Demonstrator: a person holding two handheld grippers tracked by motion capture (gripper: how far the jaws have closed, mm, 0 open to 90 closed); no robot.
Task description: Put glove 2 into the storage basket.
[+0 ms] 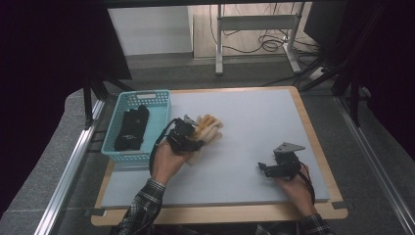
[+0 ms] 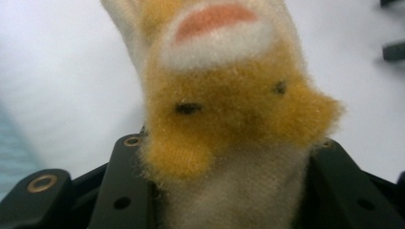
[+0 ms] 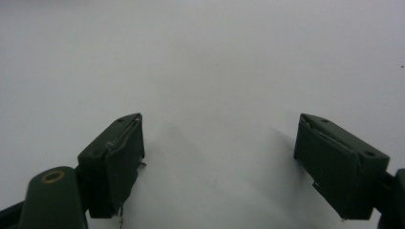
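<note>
L gripper [image 1: 188, 133] jaws clamped a fuzzy yellow-white plush toy [image 2: 224, 119] above tabletop [image 1: 254, 127]; R gripper [image 3: 219, 167] jaws stood open, empty.

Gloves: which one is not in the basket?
The fuzzy yellow-and-cream glove. The left gripper has it clamped in its jaws beside the basket, while the black glove lies inside.

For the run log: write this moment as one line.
left gripper: shut on plush glove | right gripper: open, over table | basket: holds black glove
</note>
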